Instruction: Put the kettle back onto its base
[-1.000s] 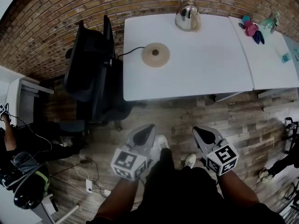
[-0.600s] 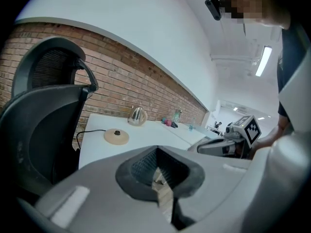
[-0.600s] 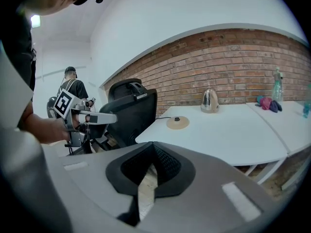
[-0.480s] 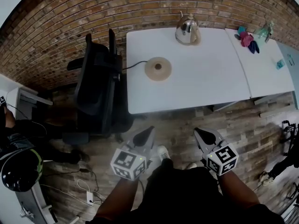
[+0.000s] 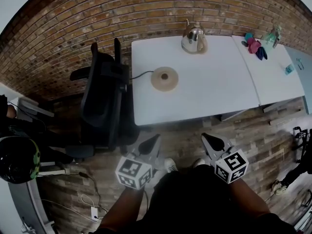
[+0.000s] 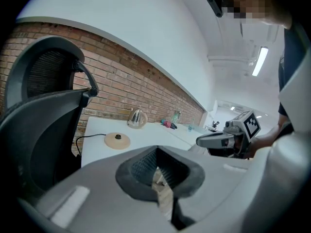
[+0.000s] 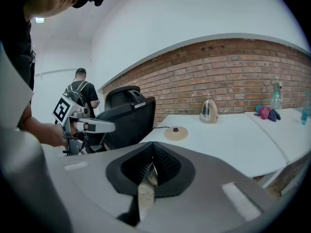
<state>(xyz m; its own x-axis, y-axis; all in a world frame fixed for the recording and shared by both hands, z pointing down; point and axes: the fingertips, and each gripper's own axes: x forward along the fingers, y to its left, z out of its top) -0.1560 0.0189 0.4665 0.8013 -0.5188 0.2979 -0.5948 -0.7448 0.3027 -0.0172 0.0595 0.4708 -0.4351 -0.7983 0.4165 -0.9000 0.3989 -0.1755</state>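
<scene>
We stand short of the white rectangular table (image 5: 209, 94), with the black office chair (image 5: 105, 101) at its left. The shiny steel kettle (image 5: 194, 38) sits at the far edge, well apart from its round tan base (image 5: 164, 78). Our left hand-held gripper (image 5: 154, 139) and right hand-held gripper (image 5: 207, 137) are both pressed together and empty. A weak pinch on the kettle's handle could let it swing and land off-centre.

Ahead of me, the white rectangular table (image 5: 204, 99) carries a polished metal kettle (image 5: 194, 37) at its far edge and a round tan kettle base (image 5: 164, 78), corded, near its left edge, well apart. The adjoining white table (image 5: 275, 84) on the right carries pink and dark blue cloths (image 5: 254, 46).
</scene>
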